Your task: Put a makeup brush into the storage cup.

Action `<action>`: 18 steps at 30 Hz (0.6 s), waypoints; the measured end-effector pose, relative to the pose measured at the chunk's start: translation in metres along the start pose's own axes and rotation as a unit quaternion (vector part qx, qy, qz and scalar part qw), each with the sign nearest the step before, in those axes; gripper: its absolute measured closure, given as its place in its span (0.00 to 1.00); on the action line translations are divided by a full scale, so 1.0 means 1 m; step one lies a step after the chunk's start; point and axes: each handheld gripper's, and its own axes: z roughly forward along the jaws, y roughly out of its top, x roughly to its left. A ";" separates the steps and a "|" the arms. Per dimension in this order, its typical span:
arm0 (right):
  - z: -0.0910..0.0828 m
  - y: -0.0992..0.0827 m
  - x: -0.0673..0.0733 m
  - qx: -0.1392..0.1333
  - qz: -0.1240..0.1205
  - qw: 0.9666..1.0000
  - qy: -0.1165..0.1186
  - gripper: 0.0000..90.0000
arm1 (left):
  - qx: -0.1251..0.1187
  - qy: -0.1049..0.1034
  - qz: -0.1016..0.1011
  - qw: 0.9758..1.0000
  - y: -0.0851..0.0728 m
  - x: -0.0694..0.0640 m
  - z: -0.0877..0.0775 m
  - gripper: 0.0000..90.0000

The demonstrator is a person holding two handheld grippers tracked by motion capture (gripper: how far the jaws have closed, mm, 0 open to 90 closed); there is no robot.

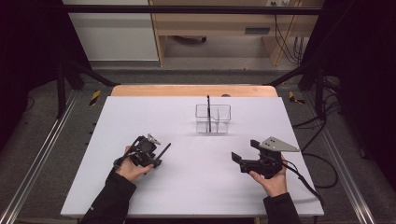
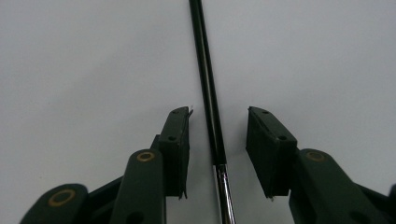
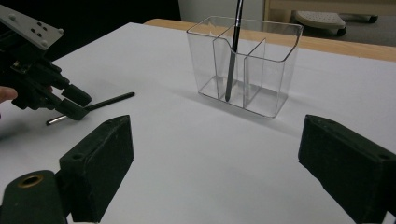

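A thin black pen [image 2: 208,84] with a silver end lies flat on the white table [image 1: 187,186]. It runs between the jaws of my left gripper [image 2: 218,112], and a gap shows on each side of it, so the pads do not press on it. In the high view my left gripper [image 1: 156,158] sits low at the left over this pen [image 1: 164,149]. My right gripper [image 1: 243,150] hovers at the right, open wide with nothing between its fingers [image 3: 105,154]. A clear divided organizer [image 3: 275,70] stands farther back, with a second dark pen [image 3: 232,60] upright in its middle compartment.
The organizer [image 1: 224,112] stands at the table's centre back, near the wooden far edge [image 1: 194,90]. From the right gripper view, the left gripper [image 3: 77,105] and the lying pen [image 3: 112,99] are off to the left. Cables trail off the table's right side.
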 end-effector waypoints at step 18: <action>0.002 -0.001 0.000 0.011 -0.003 1.000 0.001 0.11 | 0.005 -0.005 0.000 1.000 -0.001 -0.005 -0.001 0.81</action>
